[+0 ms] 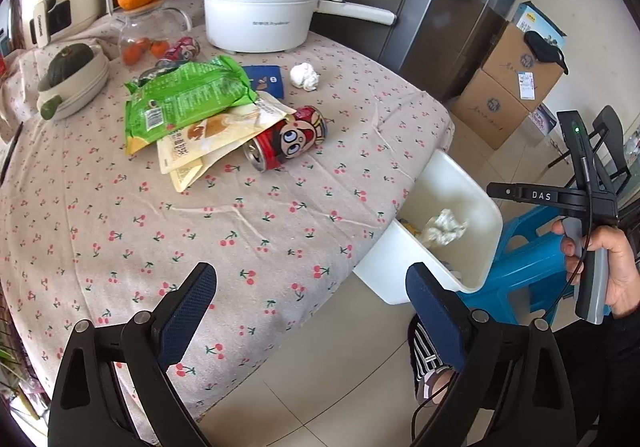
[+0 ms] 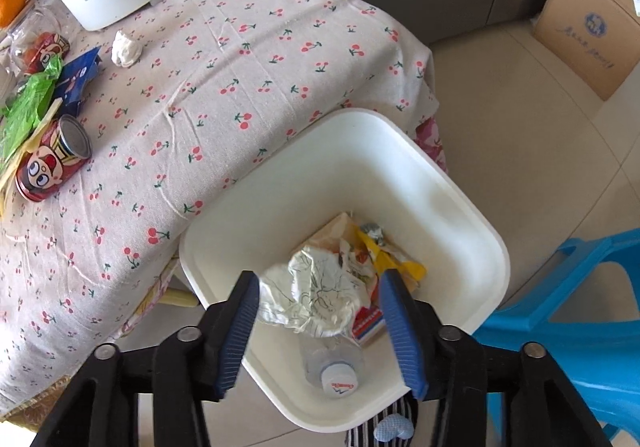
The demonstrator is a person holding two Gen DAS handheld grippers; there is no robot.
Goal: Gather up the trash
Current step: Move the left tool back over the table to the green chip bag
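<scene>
Both jaws are parted and empty. A red can [image 1: 286, 139], light, stiff and slippery, lies mid-bench beside limp wrappers [image 1: 188, 99]; it is best taken across its round body. A crumpled paper [image 2: 320, 287] lies in the bin [image 2: 460, 207].

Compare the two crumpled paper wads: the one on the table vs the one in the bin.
The table wad is plain white, small and tight, lying alone on the cloth by the white pot. The bin wad looks bigger and looser, shows faint print lines, and sits atop other trash in the white bin. Both are crumpled and pale.
</scene>
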